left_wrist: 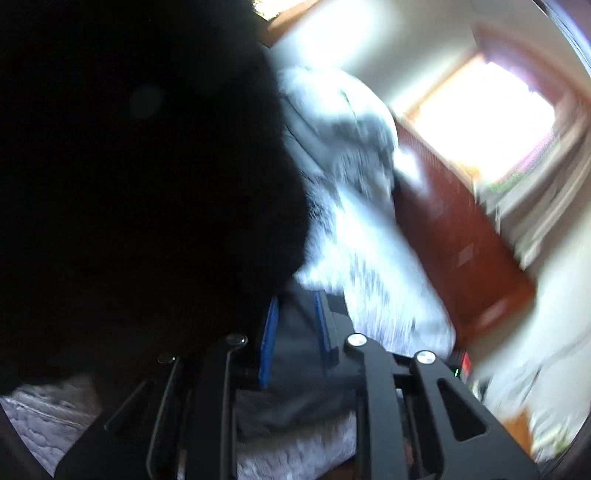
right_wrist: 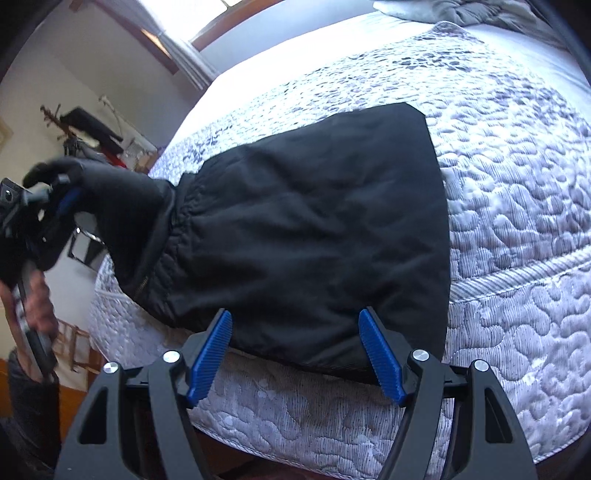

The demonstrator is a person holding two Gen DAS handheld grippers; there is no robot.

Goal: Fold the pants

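The black pants lie folded across the corner of the quilted mattress. Their waistband end is lifted off the left edge by my left gripper, which is shut on the cloth there. In the left wrist view the black cloth fills the left half, and the left gripper shows its blue pads close together with dark cloth between them. My right gripper is open and empty, its blue pads just in front of the pants' near edge.
A grey blanket is heaped at the far side of the bed. A coat stand with dark items stands by the wall at left. A red-brown wooden door and a bright window show in the blurred left wrist view.
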